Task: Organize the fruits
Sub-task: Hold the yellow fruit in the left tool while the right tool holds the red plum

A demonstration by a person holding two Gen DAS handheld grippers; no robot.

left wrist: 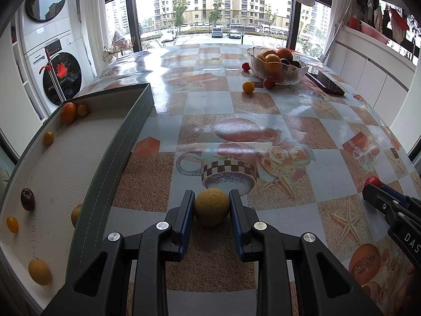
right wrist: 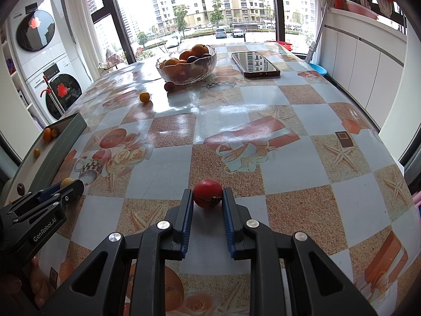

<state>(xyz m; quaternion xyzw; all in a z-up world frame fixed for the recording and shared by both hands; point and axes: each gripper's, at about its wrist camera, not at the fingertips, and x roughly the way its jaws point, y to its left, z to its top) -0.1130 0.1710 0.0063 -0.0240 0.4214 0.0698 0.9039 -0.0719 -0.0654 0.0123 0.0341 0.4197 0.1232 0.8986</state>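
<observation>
- Your left claw (left wrist: pixel 212 200) pinches a round yellow-brown fruit (left wrist: pixel 211 206) between its blue pads; the fruit sits at the fingertips, low over the patterned tablecloth (left wrist: pixel 257 105), and whether it touches the cloth you cannot tell.
- Your right claw (right wrist: pixel 206 197) pinches a small red fruit (right wrist: pixel 208 193) in the same way, at the tips, close above the cloth.
- The relation that matters is where each fruit has to go, and the two answers point opposite ways.
- The grey tray (left wrist: pixel 123 142) lies just left of your left claw, its long wall running from near to far beside the fingers. Loose fruits already rest inside along its left edge, so the open middle of the floor looks like the easiest drop spot.
- The glass bowl (right wrist: pixel 186 75) stands at the far side of the table, well apart from both claws and a little left of straight ahead in the right wrist view, with the phone (right wrist: pixel 255 64) to its right.
- In my judgement the left hand is the one nearer the tray: a short lift over the wall and a sideways move left would clear it.
- The right claw sits to the right of the left one, so reaching the tray means crossing it; lead with the left.
- Two small fruits, one orange (right wrist: pixel 144 97) and one dark red (right wrist: pixel 169 86), lie loose on the cloth near the bowl.
</observation>
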